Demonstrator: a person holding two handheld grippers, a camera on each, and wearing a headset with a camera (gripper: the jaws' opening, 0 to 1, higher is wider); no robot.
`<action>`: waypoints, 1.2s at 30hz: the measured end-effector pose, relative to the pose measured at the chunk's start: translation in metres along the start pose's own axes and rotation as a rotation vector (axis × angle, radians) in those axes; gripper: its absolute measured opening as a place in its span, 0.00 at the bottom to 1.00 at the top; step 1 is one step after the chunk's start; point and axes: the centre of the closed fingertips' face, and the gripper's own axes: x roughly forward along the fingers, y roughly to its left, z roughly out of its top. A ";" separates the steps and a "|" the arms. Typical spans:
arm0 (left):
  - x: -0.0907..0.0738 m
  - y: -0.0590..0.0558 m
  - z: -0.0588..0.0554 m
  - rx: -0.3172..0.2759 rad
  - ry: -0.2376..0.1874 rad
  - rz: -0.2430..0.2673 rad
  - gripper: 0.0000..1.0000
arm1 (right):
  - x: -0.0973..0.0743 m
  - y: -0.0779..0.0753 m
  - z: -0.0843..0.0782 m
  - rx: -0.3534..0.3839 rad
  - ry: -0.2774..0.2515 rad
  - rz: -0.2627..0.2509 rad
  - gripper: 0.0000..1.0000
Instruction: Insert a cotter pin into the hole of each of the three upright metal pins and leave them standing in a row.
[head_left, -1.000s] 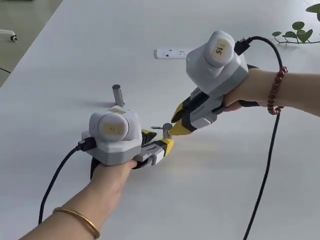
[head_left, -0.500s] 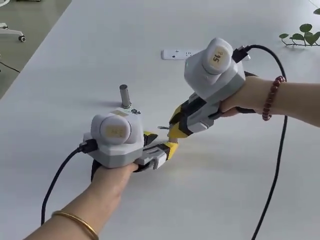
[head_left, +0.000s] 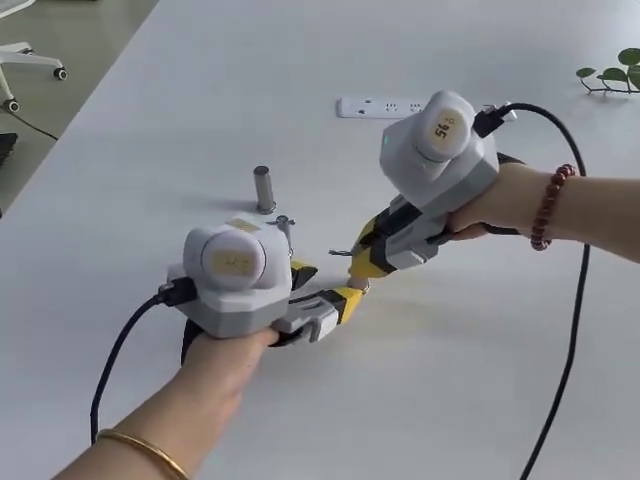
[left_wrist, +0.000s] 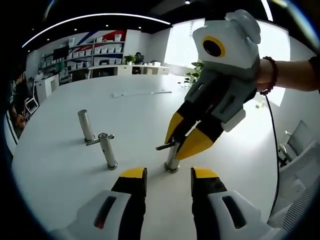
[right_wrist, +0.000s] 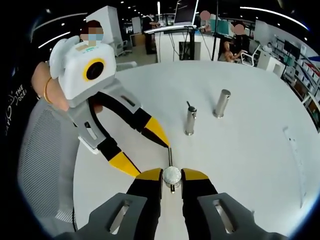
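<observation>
- Three metal pins stand in a row on the white workbench (head_left: 450, 380). You are on the second of three insertions, by my reading.
- The middle metal pin (left_wrist: 107, 150) has a fitted cotter (left_wrist: 95, 141) crosswise through its top. The far metal pin (left_wrist: 85, 125) looks bare.
- Your right gripper (left_wrist: 182, 140) has its jaws pinched on the cotter pin (left_wrist: 164, 147), at the top of the nearest metal pin (left_wrist: 172, 161). The thin shank sticks out sideways. I cannot tell whether it is in the hole yet.
- Your left gripper (left_wrist: 169, 173) has its jaws spread with nothing between them, just short of that pin's base.
- Next move, as a judgement: steady the nearest pin with the left jaws, then push the shank level through the hole without tipping the pin.
- Against a second ago: your head has turned, so the whole scene sits differently. Both grippers keep much the same pose. The middle pin, then behind the left gripper's body, is now in sight.
</observation>
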 end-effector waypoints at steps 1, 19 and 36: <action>-0.001 0.001 0.000 -0.001 -0.002 0.001 0.34 | 0.000 0.000 0.000 -0.001 -0.003 0.002 0.09; -0.014 0.007 0.002 0.011 -0.003 0.009 0.36 | 0.002 -0.005 0.004 -0.032 -0.005 0.015 0.08; -0.036 0.019 0.001 0.068 0.026 0.008 0.46 | -0.002 -0.024 0.014 -0.053 0.000 -0.014 0.08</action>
